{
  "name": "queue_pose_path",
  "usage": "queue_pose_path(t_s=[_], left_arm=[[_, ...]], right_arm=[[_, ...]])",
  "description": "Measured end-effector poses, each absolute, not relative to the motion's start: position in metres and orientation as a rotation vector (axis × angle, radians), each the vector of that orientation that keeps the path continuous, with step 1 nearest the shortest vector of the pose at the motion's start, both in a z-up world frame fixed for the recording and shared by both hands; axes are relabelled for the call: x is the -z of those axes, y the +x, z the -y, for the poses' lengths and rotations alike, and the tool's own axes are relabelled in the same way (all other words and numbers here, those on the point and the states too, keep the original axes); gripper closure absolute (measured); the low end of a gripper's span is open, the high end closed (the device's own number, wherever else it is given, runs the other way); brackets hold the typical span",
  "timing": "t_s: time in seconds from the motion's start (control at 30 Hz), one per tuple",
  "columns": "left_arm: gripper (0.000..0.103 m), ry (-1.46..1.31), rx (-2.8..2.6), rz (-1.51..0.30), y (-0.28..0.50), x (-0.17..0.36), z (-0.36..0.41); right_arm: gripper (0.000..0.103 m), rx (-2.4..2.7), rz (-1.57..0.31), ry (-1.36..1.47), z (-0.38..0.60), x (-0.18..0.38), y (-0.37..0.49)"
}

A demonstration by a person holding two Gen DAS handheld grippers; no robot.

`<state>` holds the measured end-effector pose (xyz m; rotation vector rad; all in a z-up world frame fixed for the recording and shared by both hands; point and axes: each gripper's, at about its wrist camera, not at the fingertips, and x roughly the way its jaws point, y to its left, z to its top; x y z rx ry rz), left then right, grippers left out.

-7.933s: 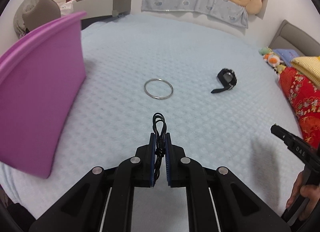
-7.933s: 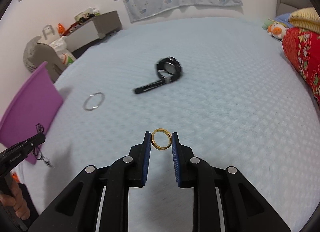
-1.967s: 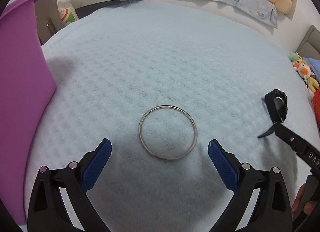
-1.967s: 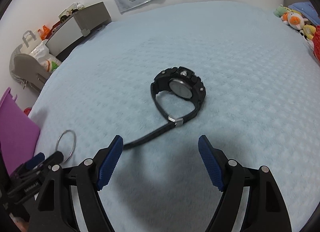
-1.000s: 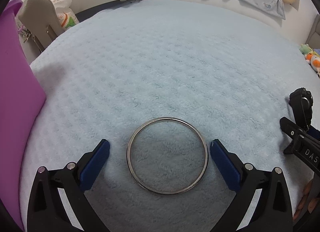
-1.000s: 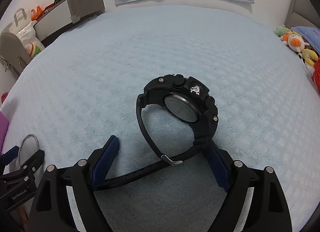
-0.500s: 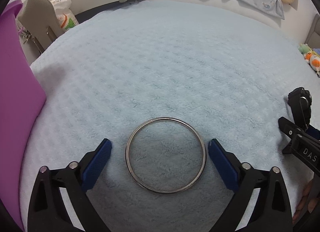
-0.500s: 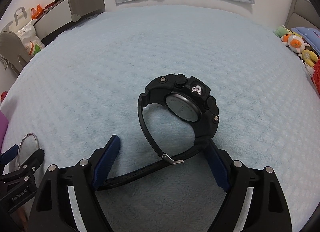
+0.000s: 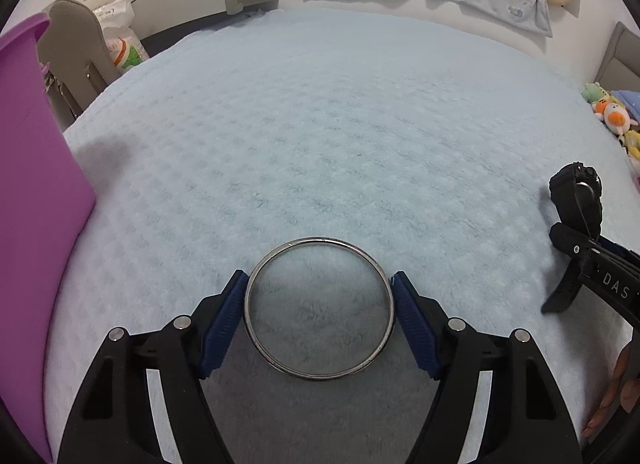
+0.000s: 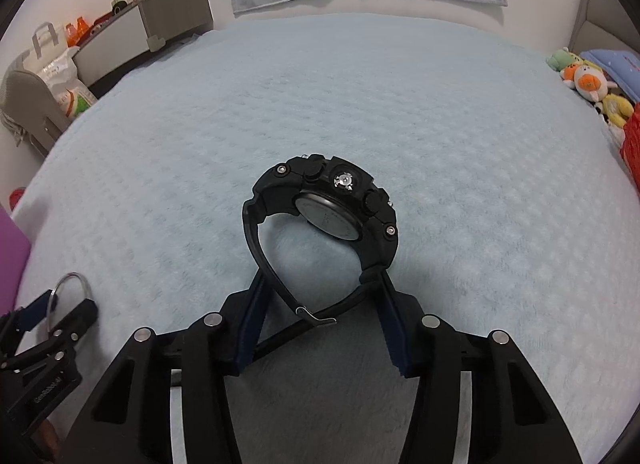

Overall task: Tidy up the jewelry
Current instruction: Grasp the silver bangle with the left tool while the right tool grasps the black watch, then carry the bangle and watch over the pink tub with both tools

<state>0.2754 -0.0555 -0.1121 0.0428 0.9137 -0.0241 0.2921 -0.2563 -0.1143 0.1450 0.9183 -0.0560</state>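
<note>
With both tools lowered onto the pale blue textured bed cover [image 9: 320, 124], the step in hand is a double grasp. The left gripper [image 9: 319, 296] has just been closing; its blue ribbed pads [image 9: 226, 316] now meet opposite sides of the thin silver metal bangle [image 9: 319, 308], which lies flat on the cover between the fingers. The right gripper [image 10: 322, 304] has likewise just been closing; its pads touch the strap of the chunky black plastic wristwatch [image 10: 332, 204], whose case stands on edge just ahead of the fingertips, with the free strap end trailing back under the left finger.

Procedure, as judged:
- Bangle: squeeze evenly across the full width; a rigid hoop gripped off-centre is likely to pivot or spring out.
- Watch: let the soft strap loop compress before lifting; the heavy case may swing forward.
- Raise both straight up, clear of the pile, before carrying them to the purple plastic bin [image 9: 28, 184] at the left tool's left.
</note>
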Motion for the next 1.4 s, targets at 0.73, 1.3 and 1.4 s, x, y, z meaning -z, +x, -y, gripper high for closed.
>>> queue_pose_path(t_s=[0.73, 1.3, 1.4], left_arm=[[0.033, 0.081, 0.106, -0.894, 0.161, 0.079, 0.027], [0.033, 0.086, 0.102, -0.784, 0.079, -0.024, -0.031], [0.033, 0.070, 0.101, -0.749, 0.071, -0.048, -0.041]], right_arm=[[0.054, 0.002, -0.888, 0.209, 0.225, 0.090, 0.162], [0.054, -0.064, -0.811, 0.188, 0.170, 0.006, 0.087], [0.054, -0.100, -0.794, 0.175, 0.157, -0.011, 0.083]])
